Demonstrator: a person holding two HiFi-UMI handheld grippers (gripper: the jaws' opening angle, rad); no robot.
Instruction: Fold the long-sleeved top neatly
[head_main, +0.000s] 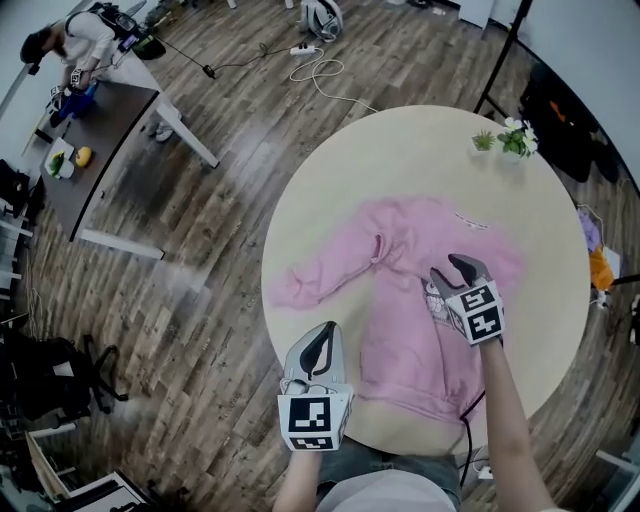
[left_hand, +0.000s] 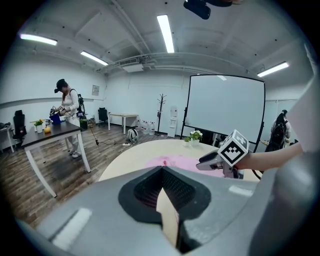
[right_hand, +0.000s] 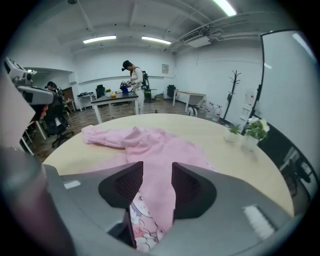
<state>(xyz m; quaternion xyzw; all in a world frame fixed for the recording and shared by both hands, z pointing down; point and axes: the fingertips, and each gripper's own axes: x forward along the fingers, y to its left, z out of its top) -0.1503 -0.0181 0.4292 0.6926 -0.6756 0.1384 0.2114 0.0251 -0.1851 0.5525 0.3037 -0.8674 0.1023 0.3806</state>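
1. 1 pink long-sleeved top (head_main: 400, 330) lies flat on the round counter (head_main: 400, 160), directly under the right jaws. 1 sleeve (head_main: 310, 282) stretches out well to their left.
2. 1 printed picture (head_main: 436, 300) on the top shows just below and behind those jaws.
3. The right gripper (head_main: 452, 270) is released. Its 2 jaws stand apart, with pink fabric showing in the gap and neither pad pressing on it.
4. The left gripper (head_main: 322, 338) has its 2 jaws clenched together on nothing, at the counter's near edge. The top lies ahead and to the right of them.
5. 2 small potted plants (head_main: 517, 140) stand well ahead of the right jaws, at the far rim.
6. 1 person (head_main: 80, 40) stands by 1 dark counter (head_main: 100, 150), well off to the left of the left jaws.
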